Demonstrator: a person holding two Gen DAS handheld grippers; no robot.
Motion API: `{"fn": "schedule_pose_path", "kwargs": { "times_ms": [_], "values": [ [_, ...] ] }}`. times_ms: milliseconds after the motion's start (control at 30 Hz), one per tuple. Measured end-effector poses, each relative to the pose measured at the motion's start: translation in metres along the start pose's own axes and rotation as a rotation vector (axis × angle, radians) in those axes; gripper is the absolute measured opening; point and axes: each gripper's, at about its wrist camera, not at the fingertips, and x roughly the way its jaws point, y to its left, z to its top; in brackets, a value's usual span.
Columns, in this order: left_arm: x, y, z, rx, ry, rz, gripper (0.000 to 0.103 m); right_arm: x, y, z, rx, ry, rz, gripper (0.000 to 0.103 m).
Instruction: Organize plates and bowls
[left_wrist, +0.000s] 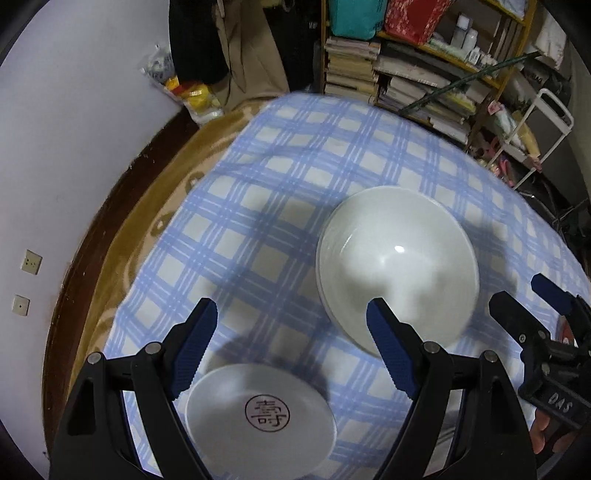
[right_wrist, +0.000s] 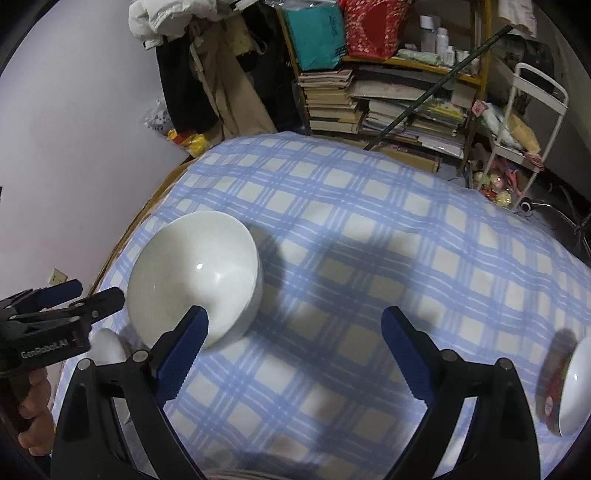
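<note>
We see the left gripper (left_wrist: 291, 306) with its jaws spread wide and nothing between the pads, pointing steeply down at the cloth (left_wrist: 280, 192). Just below its left finger lies a white plate (left_wrist: 258, 417) with a round red stamp in the middle, flat on the cloth. Past its right finger sits a white bowl (left_wrist: 397, 258), upright; a second rim shows along its left edge, so it looks nested in another, though we cannot be sure.

The right gripper (right_wrist: 295, 314) is likewise spread, empty, over bare checked cloth. The same bowl (right_wrist: 195, 277) stands to its left, partly behind the left finger, apart from the pads. At the far right edge of the right wrist view we see another white dish (right_wrist: 576, 384) with a red pattern under it, blurred. Each gripper shows in the other's view, held by a hand (right_wrist: 35, 410).

Behind the table stand a shelf (right_wrist: 388, 96) of stacked books and a white cart (right_wrist: 532, 122).
</note>
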Motion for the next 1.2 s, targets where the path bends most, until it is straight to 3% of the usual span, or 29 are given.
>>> {"fn": "schedule_pose_path", "kwargs": {
  "times_ms": [200,300,333,400,467,500,567,633,733,900,1200],
  "values": [
    [0.024,0.001,0.007,0.026,0.029,0.043,0.082,0.024,0.014,0.01,-0.075,0.05,-0.053,0.099],
    [0.031,0.002,0.01,0.021,0.042,0.02,0.08,0.033,0.015,0.017,-0.075,0.072,-0.07,0.099],
    [0.033,0.002,0.012,0.017,0.05,0.0,0.078,0.036,0.015,0.019,-0.072,0.085,-0.07,0.099],
    [0.038,0.001,0.014,0.006,0.056,-0.039,0.062,0.042,0.013,0.023,-0.06,0.109,-0.077,0.095],
    [0.042,0.001,0.013,-0.016,0.072,-0.049,0.038,0.049,0.009,0.024,-0.033,0.141,-0.069,0.079],
    [0.043,0.001,0.013,-0.028,0.079,-0.076,0.035,0.052,0.006,0.024,-0.01,0.159,-0.044,0.062],
    [0.041,-0.005,0.01,-0.009,0.068,-0.103,0.026,0.059,-0.003,0.022,0.076,0.212,0.076,0.038],
    [0.038,-0.013,0.007,0.029,0.05,-0.097,0.017,0.061,-0.005,0.018,0.102,0.224,0.111,0.034],
    [0.036,-0.023,0.004,0.054,0.035,-0.074,0.013,0.064,-0.001,0.012,0.085,0.251,0.164,0.015],
    [0.029,-0.022,0.0,0.016,0.046,-0.076,0.013,0.053,0.012,0.003,0.033,0.227,0.106,0.015],
    [0.015,-0.041,-0.019,0.051,0.073,-0.098,0.013,0.022,-0.001,-0.008,0.022,0.207,0.078,0.015]
  ]
}}
